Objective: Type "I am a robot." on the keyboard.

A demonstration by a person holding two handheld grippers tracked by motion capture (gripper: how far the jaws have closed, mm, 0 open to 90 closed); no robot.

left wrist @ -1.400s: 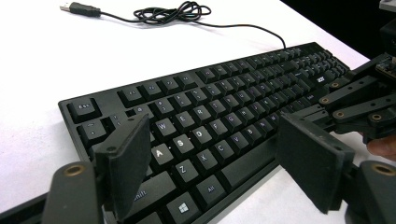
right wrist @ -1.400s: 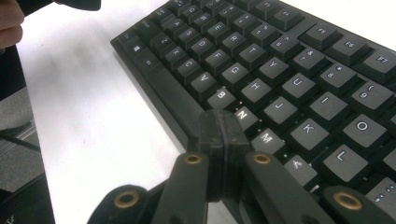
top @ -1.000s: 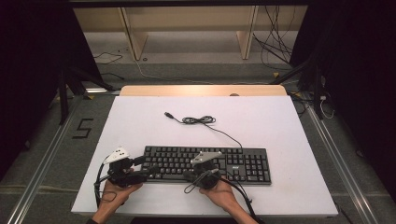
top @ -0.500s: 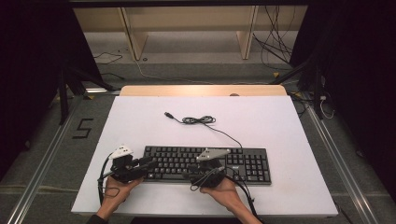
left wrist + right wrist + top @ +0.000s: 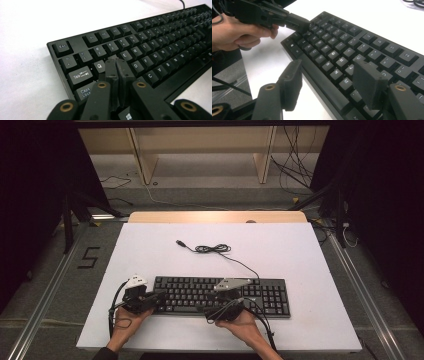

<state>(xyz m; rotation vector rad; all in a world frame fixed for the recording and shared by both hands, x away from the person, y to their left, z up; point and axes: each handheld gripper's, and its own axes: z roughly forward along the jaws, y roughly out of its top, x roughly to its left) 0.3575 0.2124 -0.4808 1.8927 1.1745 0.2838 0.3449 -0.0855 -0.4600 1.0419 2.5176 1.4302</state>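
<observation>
White tabletop (image 5: 310,255) in front of me, bare over most of far half. Pale wooden strip (image 5: 217,217) along its far edge. Beyond that, grey floor (image 5: 210,182) with loose cables (image 5: 295,175) trailing at right, thin wire (image 5: 120,180) curling at left. Light wooden shelf frame (image 5: 200,140) at back, two uprights standing on floor. Black "5" mark (image 5: 89,257) on floor left of tabletop. Metal rails (image 5: 47,292) run along both sides. Dark curtains flank scene.
</observation>
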